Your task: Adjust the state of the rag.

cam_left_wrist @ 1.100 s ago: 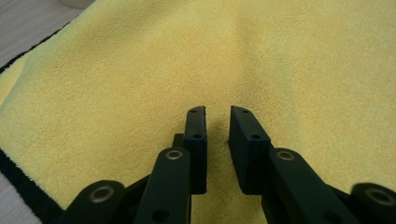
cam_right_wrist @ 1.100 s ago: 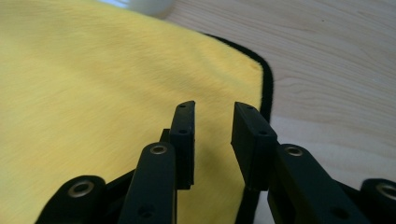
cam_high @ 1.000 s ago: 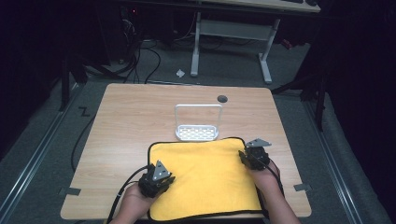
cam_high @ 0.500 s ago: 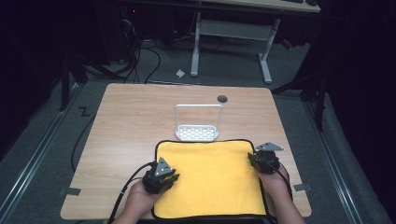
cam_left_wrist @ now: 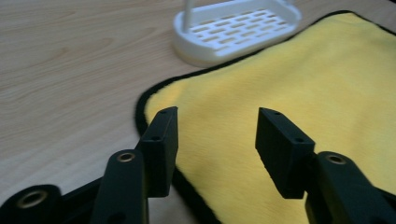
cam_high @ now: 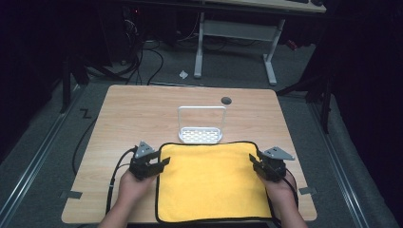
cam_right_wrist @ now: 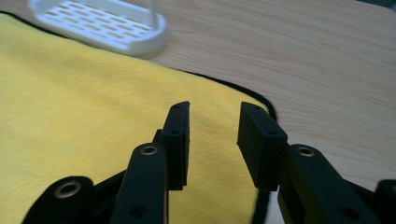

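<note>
High view overhead; gripper views close, sharing yellow cloth (cam_high: 209,178)

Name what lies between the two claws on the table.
In the high view, the yellow cloth spans the stretch between the left claw and right claw.

Black tongs (cam_high: 161,164), grey 3-corner plates, brass-ringed screw holes, black cables.
</note>
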`<state>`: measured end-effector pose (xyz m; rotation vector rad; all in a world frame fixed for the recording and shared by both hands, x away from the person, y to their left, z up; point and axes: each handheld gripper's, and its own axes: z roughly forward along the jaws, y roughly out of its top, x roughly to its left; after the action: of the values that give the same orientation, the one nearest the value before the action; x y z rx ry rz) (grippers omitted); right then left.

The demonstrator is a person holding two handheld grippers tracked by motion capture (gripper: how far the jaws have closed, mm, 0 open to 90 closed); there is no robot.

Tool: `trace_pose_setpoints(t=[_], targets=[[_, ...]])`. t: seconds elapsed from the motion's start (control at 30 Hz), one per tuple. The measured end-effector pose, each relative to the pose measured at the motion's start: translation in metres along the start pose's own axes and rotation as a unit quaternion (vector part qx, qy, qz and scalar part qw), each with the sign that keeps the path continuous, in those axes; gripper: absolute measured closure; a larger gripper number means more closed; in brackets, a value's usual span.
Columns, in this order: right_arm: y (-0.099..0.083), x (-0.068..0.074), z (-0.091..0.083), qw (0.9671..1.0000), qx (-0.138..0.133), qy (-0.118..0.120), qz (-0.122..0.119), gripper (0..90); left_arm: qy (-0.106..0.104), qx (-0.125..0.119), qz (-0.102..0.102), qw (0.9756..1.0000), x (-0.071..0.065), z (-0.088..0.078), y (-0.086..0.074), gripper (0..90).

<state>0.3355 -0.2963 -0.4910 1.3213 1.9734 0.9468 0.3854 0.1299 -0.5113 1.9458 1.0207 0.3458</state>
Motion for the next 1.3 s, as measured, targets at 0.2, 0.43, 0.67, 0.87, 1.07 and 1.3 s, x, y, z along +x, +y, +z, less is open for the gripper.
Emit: trace_pose_setpoints(t=[0.2, 0.43, 0.67, 0.87, 1.07, 1.3], targets=[[0.001, 0.022, -0.010, 0.9992, -0.002, 0.032, -0.024, 61.3, 0.045, 0.010, -0.003, 0.9989, 0.026, 0.025, 0.007, 45.7], [-0.003, 0.044, -0.020, 0.9982, -0.008, 0.049, -0.034, 56.8, 0.055, 0.029, -0.028, 0.9977, 0.037, 0.044, 0.008, 46.5], [-0.001, 0.063, -0.020, 0.9968, -0.006, 0.060, -0.051, 55.3, 0.064, 0.036, -0.001, 0.9973, 0.028, 0.051, 0.011, 52.5], [0.002, 0.079, -0.018, 0.9951, -0.007, 0.074, -0.065, 54.7, 0.050, 0.038, 0.017, 0.9979, 0.023, 0.052, 0.011, 67.6], [0.003, 0.094, -0.015, 0.9933, -0.007, 0.085, -0.077, 54.6, 0.031, 0.027, -0.010, 0.9991, 0.029, 0.048, 0.010, 81.0], [0.005, 0.113, -0.013, 0.9903, -0.010, 0.096, -0.100, 54.8, 0.021, 0.009, -0.029, 0.9993, 0.033, 0.044, 0.008, 87.2]])
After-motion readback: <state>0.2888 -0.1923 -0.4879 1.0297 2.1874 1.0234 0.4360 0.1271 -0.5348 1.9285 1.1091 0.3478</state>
